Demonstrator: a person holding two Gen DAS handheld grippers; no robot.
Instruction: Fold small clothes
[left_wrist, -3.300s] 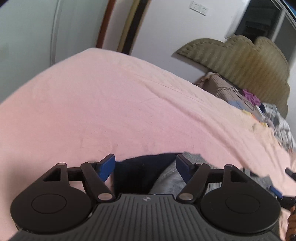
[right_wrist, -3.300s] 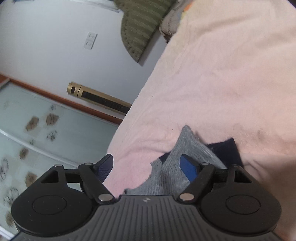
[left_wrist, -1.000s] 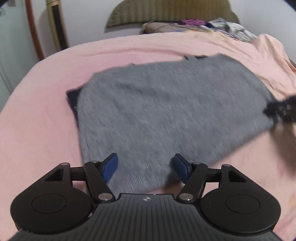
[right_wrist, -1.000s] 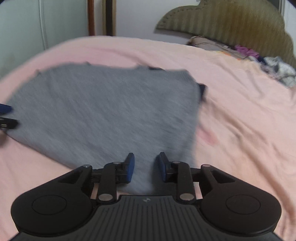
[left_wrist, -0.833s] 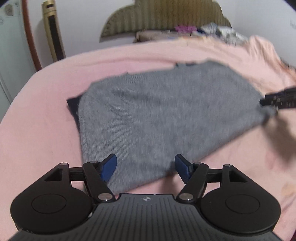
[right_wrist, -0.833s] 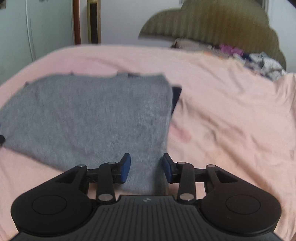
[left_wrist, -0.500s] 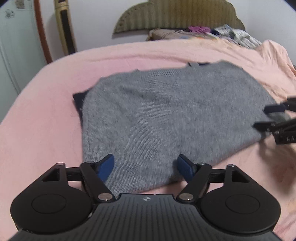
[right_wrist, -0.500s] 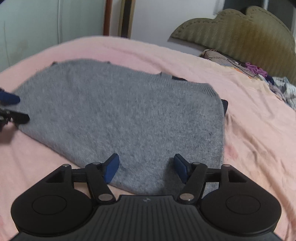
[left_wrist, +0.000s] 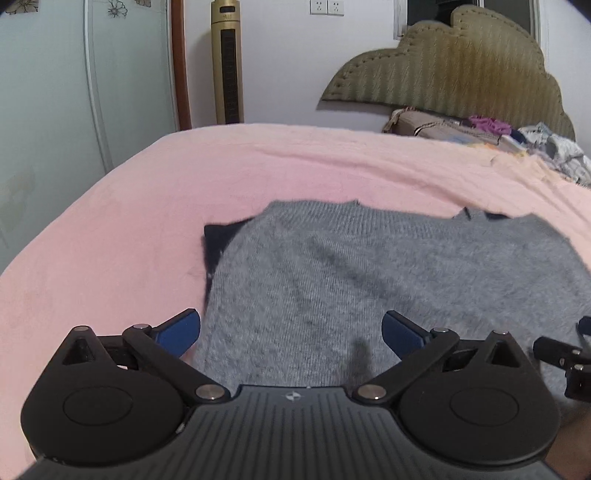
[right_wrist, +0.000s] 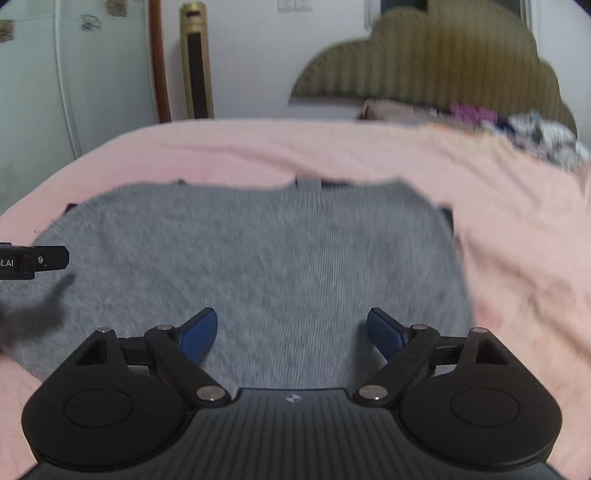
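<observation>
Sweater (left_wrist: 388, 280), grey and blurred, lies flat on the pink bedsheet (left_wrist: 147, 206), its near hem hidden behind both tools and a dark layer peeking out at ten o'clock. Left gripper (left_wrist: 291, 332) and right gripper (right_wrist: 291, 332) have just been opening, jaws wide over the knit, pads clamping nothing.

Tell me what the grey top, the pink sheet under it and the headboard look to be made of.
Grey top: a soft, matte knit, likely wool or acrylic; fine ribbing and a fuzzy nap show.
Pink sheet: matte woven cloth, perhaps brushed cotton; it lies in soft creases without shine.
Headboard: olive upholstery, fabric or faux leather, with stitched vertical channels and a piped scalloped edge; too far to tell which.
</observation>
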